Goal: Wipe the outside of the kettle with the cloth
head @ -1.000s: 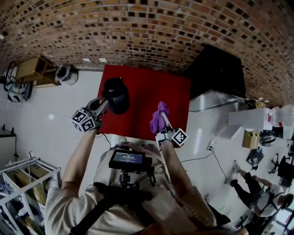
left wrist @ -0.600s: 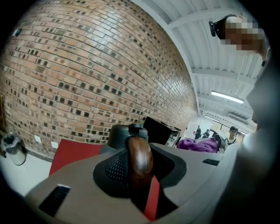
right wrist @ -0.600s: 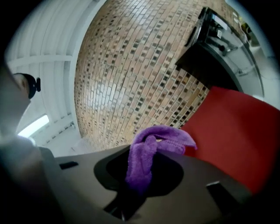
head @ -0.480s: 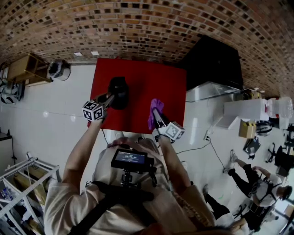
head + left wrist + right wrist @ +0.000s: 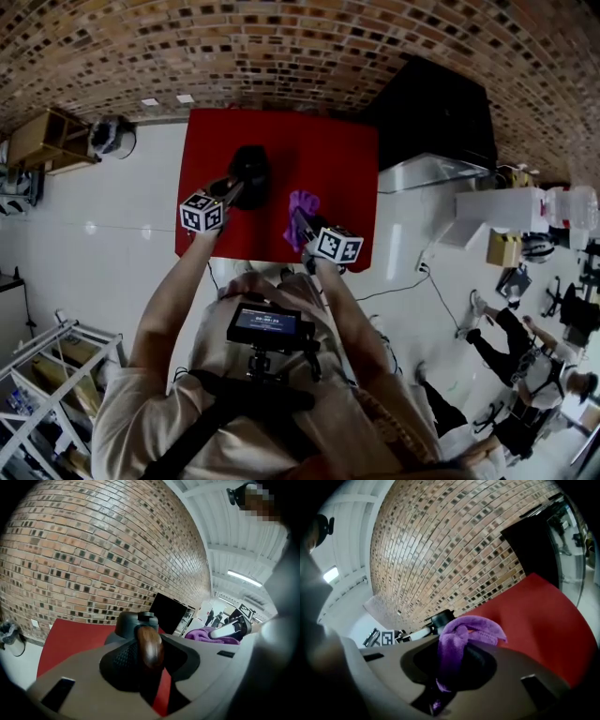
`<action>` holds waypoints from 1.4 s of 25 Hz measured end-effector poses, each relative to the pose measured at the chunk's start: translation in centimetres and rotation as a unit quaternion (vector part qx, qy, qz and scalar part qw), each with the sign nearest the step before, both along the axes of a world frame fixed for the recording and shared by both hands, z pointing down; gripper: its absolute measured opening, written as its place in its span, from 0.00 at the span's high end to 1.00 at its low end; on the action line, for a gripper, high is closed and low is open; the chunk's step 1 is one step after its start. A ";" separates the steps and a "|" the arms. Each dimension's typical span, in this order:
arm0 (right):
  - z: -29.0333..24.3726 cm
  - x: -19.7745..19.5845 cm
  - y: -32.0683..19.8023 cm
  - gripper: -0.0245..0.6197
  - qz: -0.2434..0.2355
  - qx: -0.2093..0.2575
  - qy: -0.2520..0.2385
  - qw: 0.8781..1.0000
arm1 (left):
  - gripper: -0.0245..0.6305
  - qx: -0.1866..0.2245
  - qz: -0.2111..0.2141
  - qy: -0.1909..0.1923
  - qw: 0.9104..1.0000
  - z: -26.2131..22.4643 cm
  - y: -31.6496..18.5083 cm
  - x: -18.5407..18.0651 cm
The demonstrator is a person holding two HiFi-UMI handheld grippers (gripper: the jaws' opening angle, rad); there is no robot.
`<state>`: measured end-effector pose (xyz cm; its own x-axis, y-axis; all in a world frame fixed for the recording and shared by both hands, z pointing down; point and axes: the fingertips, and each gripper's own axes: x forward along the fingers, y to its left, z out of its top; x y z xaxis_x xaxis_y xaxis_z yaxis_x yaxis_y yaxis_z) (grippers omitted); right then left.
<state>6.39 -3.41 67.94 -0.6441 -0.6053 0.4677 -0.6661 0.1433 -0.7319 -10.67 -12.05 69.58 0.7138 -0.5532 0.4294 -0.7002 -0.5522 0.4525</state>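
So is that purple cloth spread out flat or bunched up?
Bunched up: the purple cloth is a crumpled wad pinched in the jaws of the right gripper.

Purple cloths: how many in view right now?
1. The purple fabric cloth hangs bunched in the right gripper's closed jaws, over the red table, just right of the black kettle. No second one shows, though the person's body could hide one.

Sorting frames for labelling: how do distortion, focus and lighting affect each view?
Head view: fisheye bows the brick wall; the kettle is a dark, detail-poor shape on the red table. Left gripper view: the wooden handle is sharp. Right gripper view: the purple cloth looks soft, and the frame edges are dark.
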 end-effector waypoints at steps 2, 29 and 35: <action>0.6 -0.6 -0.2 0.83 -0.010 -0.005 0.012 1.000 | 0.79 0.007 0.003 -0.005 1.000 0.4 -0.3 0.5; 4.0 0.7 4.4 0.82 -0.004 -0.047 -0.020 0.999 | 0.65 -0.058 -0.006 -0.165 0.984 8.8 9.6 -2.6; 4.2 0.8 4.6 0.82 -0.002 -0.045 -0.026 0.999 | 0.59 -0.098 -0.072 -0.157 0.980 10.0 11.9 -5.5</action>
